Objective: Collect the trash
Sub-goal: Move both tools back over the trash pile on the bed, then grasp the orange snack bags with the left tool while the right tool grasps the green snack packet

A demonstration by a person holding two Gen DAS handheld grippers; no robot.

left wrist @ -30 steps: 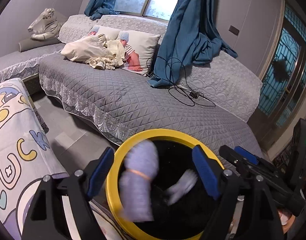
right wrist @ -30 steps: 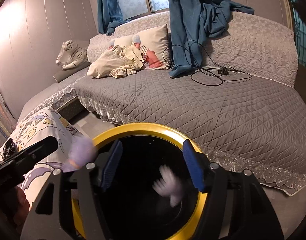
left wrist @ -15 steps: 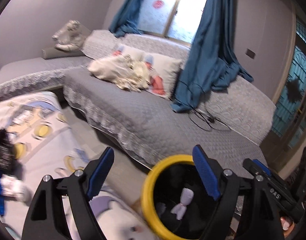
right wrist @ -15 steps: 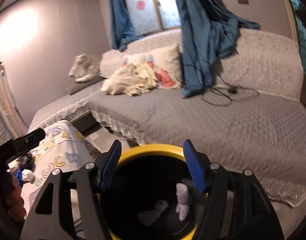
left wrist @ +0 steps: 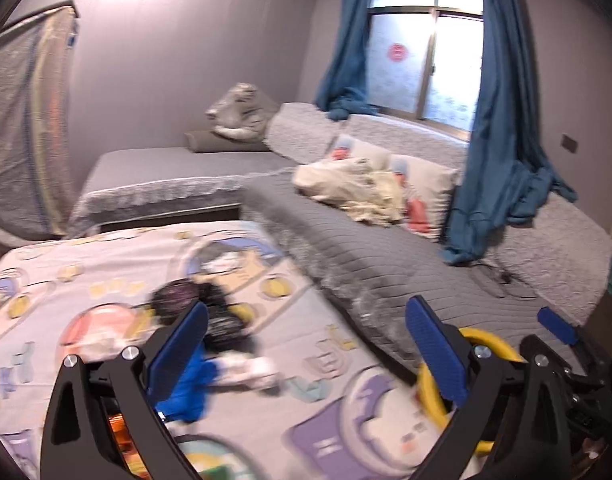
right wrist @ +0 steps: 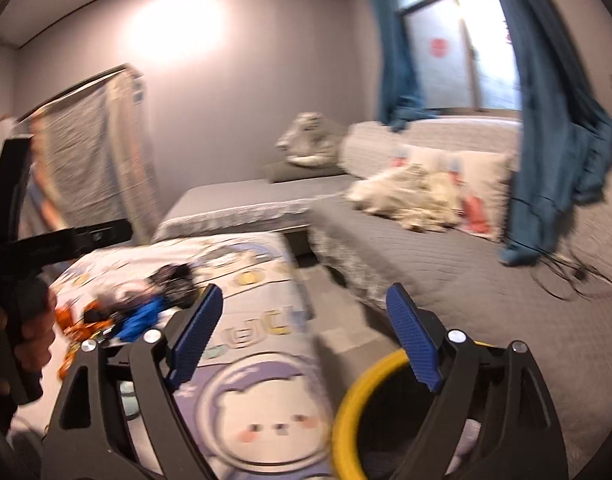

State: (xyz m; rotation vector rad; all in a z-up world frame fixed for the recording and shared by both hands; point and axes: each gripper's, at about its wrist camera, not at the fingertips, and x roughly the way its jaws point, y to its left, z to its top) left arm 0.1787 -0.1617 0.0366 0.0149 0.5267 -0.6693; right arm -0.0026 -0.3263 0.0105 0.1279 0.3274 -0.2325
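Looking over the cartoon-print tabletop (left wrist: 117,256) w/ both grippers. My left gripper (left wrist: 306,354) has its fingers spread wide, nothing btwn them; the jaws have just been opening. Same for my right gripper (right wrist: 306,334): fingers wide apart, empty, jaws just been opening too. The trash pile (left wrist: 209,320) sits on the tabletop, blurry: a dark crumpled lump, a blue piece (left wrist: 185,388) just below it, a white scrap (left wrist: 253,370) beside that. In the right wrist view the same pile (right wrist: 145,300) lies left of my fingers, w/ orange bits (right wrist: 77,320) at its near edge. The yellow-rimmed bin (right wrist: 366,384) stands at the tabletop's right edge, near the grey sofa (right wrist: 446,272); something pale (right wrist: 468,438) shows low inside it, can't tell what. A hand (right wrist: 29,332) grips the left gripper's black handle at far left of the right view.
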